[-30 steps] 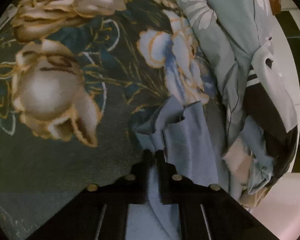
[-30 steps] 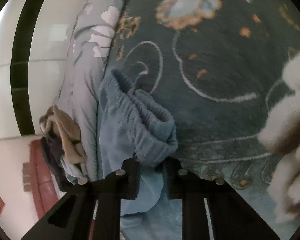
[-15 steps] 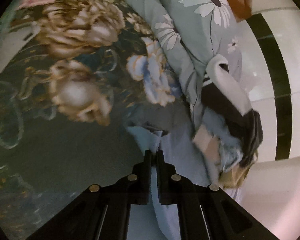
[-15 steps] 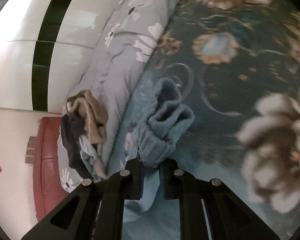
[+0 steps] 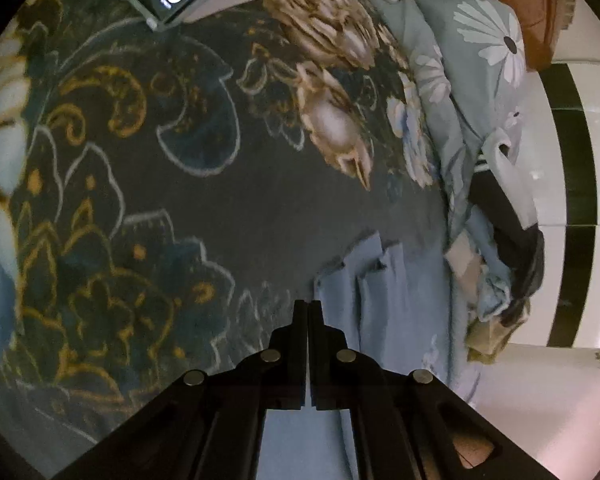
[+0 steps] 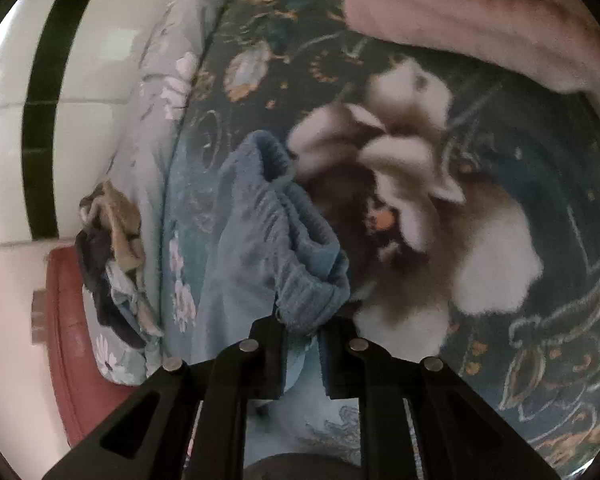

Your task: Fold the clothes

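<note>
The left tongs point(image 5: 308, 310) are clenched on the hem end of blue trousers point(image 5: 374, 280), which lie stretched along the bed's right edge on a dark floral blanket point(image 5: 204, 208). The right tongs point(image 6: 300, 326) grip the trousers' ribbed waistband point(image 6: 300, 248). A clothes pile point(image 5: 496, 240) sits beside them.

I've got dim, bluish light on both feeds; the white wall point(image 5: 556, 208) glares bright, fisheye bends the black-vignetted edges, and the pale flower print point(image 6: 412, 184) on my right view smears with blur
</note>
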